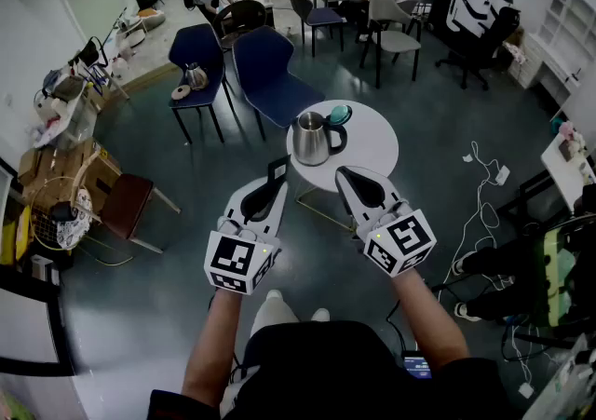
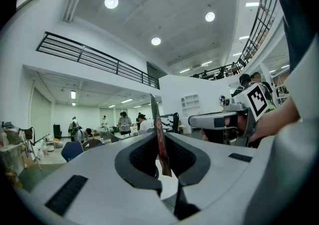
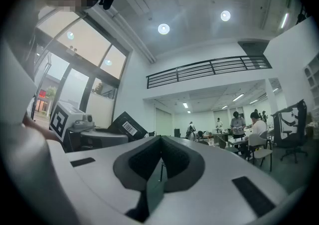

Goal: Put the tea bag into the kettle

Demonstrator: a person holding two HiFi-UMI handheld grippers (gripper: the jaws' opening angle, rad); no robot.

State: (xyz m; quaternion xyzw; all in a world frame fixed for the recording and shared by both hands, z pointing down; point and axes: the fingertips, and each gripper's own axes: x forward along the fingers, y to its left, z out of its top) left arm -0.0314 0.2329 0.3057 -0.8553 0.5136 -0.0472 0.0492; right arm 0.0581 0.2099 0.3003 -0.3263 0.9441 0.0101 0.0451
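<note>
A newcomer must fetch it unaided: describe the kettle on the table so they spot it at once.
Find the round white table in the middle of the dark floor. The kettle stands at its left edge: shiny metal, dark handle, a small teal thing beside it. A similar metal pot sits on a blue chair further left; only this one is on the table.
</note>
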